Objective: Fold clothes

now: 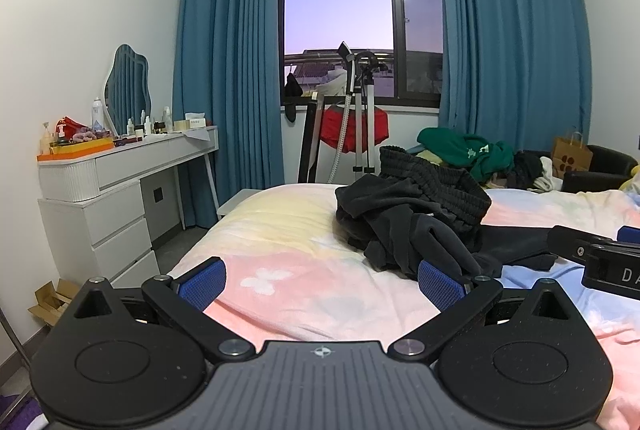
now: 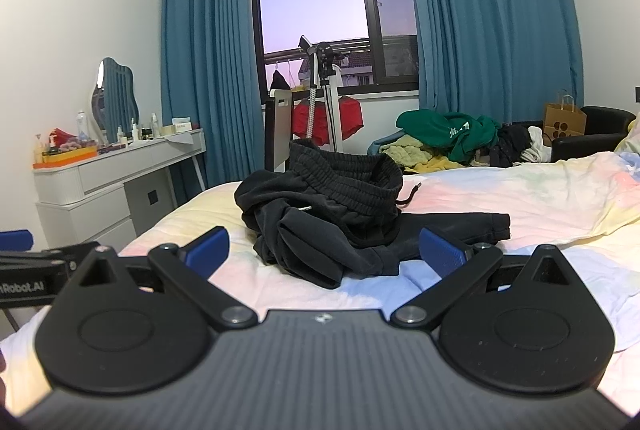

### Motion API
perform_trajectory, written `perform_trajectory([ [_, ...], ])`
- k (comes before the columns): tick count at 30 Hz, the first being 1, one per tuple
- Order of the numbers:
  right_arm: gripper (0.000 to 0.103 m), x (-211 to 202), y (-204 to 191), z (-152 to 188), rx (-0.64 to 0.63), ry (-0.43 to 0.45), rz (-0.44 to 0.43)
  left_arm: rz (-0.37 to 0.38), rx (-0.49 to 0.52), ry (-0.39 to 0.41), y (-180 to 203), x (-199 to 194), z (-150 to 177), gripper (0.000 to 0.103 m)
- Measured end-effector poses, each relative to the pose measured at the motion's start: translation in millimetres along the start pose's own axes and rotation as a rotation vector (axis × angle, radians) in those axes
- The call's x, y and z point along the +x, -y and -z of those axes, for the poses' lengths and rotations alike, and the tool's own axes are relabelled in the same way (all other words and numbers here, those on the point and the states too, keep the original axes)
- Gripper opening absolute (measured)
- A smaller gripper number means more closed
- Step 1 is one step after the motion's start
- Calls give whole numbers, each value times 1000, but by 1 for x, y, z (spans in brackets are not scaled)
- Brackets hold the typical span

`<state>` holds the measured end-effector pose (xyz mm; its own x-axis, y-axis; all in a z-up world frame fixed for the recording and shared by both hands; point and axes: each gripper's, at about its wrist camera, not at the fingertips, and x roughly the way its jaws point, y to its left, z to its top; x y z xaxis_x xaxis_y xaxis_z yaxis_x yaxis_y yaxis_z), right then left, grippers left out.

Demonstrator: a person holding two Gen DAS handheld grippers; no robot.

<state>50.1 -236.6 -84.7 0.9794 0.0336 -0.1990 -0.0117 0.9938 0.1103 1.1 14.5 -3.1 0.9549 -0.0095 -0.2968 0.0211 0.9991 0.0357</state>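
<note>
A crumpled pair of black sweatpants (image 1: pixel 412 214) lies in a heap on the pastel bed sheet (image 1: pixel 288 262), its ribbed waistband standing up at the back. It also shows in the right wrist view (image 2: pixel 332 206), with one leg stretched flat to the right. My left gripper (image 1: pixel 320 282) is open and empty, low over the sheet, just left of and before the heap. My right gripper (image 2: pixel 324 254) is open and empty, right in front of the heap. The right gripper's body shows at the left view's right edge (image 1: pixel 600 258).
A pile of other clothes, with a green hoodie (image 2: pixel 452 134) on top, lies at the bed's far right. A white dresser (image 1: pixel 120 182) with bottles stands left. A garment steamer stand (image 1: pixel 360 110) and blue curtains (image 1: pixel 224 50) are by the window. A paper bag (image 2: pixel 564 122) sits on a black armchair.
</note>
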Motion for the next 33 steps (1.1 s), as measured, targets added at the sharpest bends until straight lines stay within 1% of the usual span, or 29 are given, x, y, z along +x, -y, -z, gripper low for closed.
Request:
perform_trajectory([
  [4, 103, -1, 1, 0, 3, 3, 5, 19, -7, 3, -1, 0, 1, 103],
  [11, 103, -3, -3, -1, -5, 6, -4, 28, -26, -5, -3, 3, 6, 103],
  [14, 103, -5, -2, -3, 4, 7, 1, 48, -31, -11, -4, 6, 9, 103],
  [20, 103, -5, 4, -6, 35, -1, 14, 55, -40, -39, 2, 24, 19, 103],
  [22, 103, -3, 6, -7, 33, -12, 21, 72, -31, -54, 8, 38, 22, 103],
  [24, 103, -1, 9, -7, 42, -24, 29, 103, -39, -82, 14, 54, 24, 103],
  [27, 103, 3, 17, -4, 67, -40, 35, 139, -48, -118, 25, 83, 20, 103],
  [30, 103, 9, 30, -2, 109, -64, 52, 168, -75, -147, 34, 121, 7, 103],
  [33, 103, 17, 45, 0, 155, -77, 71, 187, -107, -148, 41, 168, -16, 103],
])
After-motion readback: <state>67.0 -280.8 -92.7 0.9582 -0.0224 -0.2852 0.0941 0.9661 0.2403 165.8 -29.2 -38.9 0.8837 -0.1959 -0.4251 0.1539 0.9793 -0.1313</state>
